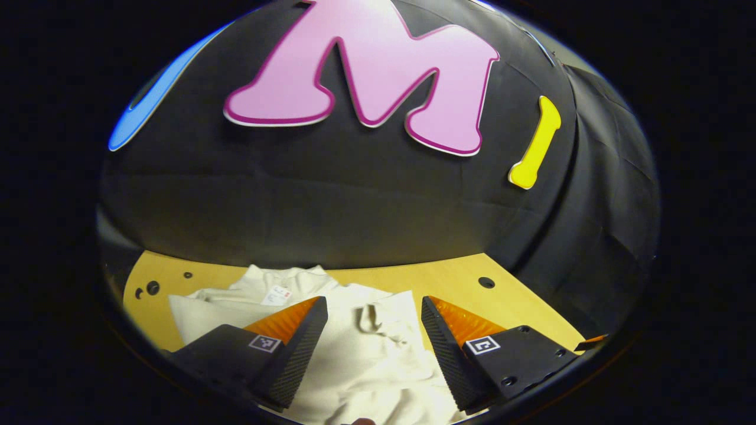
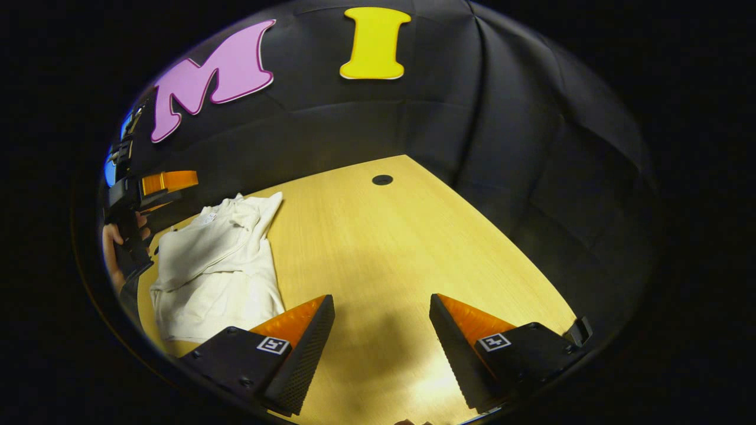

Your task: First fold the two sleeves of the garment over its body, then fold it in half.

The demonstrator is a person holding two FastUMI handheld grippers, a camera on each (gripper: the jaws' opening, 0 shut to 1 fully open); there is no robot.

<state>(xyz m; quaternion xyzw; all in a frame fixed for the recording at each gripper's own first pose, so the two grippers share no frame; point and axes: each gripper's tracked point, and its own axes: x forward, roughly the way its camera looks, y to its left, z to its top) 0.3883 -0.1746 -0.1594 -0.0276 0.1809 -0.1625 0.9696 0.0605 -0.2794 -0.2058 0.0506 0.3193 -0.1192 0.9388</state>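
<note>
Left gripper view: the left gripper (image 1: 374, 330), jaws wide apart and holding nothing, hovers over the cream long-sleeved cloth garment (image 1: 360, 348) on the pale wooden table (image 1: 520, 307); collar at the far end. Both sleeves appear folded over the body, so the half-fold is judged next, calling for a grasp at one end.

Right gripper view: the right gripper (image 2: 382, 330), equally open and empty, hangs over bare table; the garment (image 2: 215, 265) lies far left, long axis near-to-far

Dim booth, light from above. Glare on desk (image 2: 413, 236) between right tool (image 2: 381, 304) fingers; soft shadow just ahead. Fisheye bends edges. Focus sharp.
</note>
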